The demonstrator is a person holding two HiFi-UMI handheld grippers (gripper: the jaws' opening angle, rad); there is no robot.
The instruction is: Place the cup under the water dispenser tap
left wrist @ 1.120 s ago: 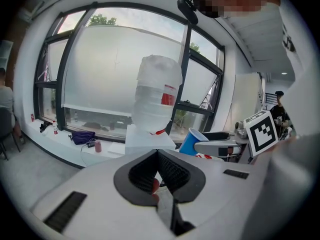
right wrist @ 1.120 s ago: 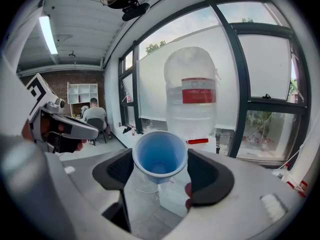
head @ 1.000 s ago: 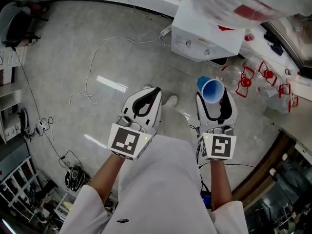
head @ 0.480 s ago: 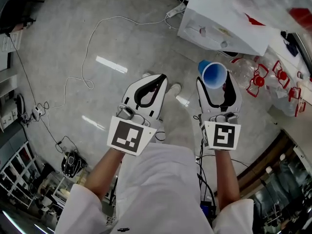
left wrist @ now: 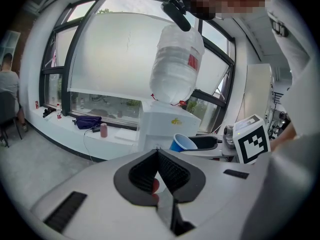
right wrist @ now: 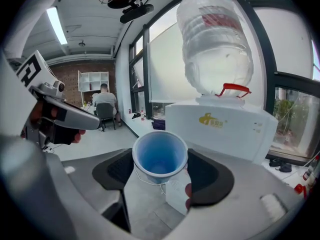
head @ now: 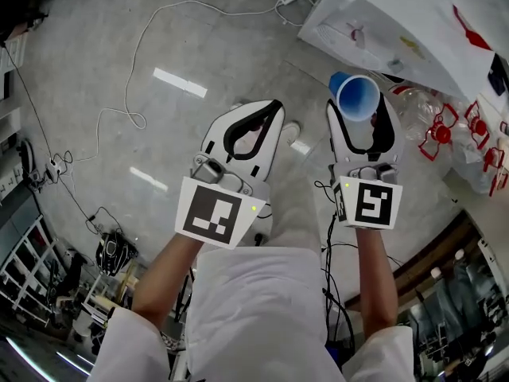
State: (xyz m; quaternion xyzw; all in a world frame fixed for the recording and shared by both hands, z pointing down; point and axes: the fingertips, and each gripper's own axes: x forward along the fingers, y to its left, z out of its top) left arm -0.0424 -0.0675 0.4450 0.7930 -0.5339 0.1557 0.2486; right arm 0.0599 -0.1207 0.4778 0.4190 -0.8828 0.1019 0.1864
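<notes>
- Cup [right wrist: 160, 156]: where is it?
- It sits in the right gripper [head: 360, 118]. The two jaws stand wide and press on its sides. The cup is blue, and its open top faces the gripper's camera, so you can look right down inside.
- Is it near the dispenser [right wrist: 220, 126]?
- Yes, just in front of it, but not touching. The dispenser is a white box, and the cup hangs in the air before its front.
- Is it under the tap?
- I cannot tell which part is the tap.
- What is on top of the dispenser?
- One big clear bottle [right wrist: 215, 44], upside down, with its neck in the box.
- And the left gripper [left wrist: 158, 153]?
- Its jaws are closed, tips together, with nothing between them. It is farther from the dispenser than the right gripper.
- What is below the dispenser?
- Grey floor [head: 95, 94]. One white cable [head: 135, 70] runs across it from near the dispenser. Some clear jugs [head: 417, 110] with red handles lie beside the dispenser.
</notes>
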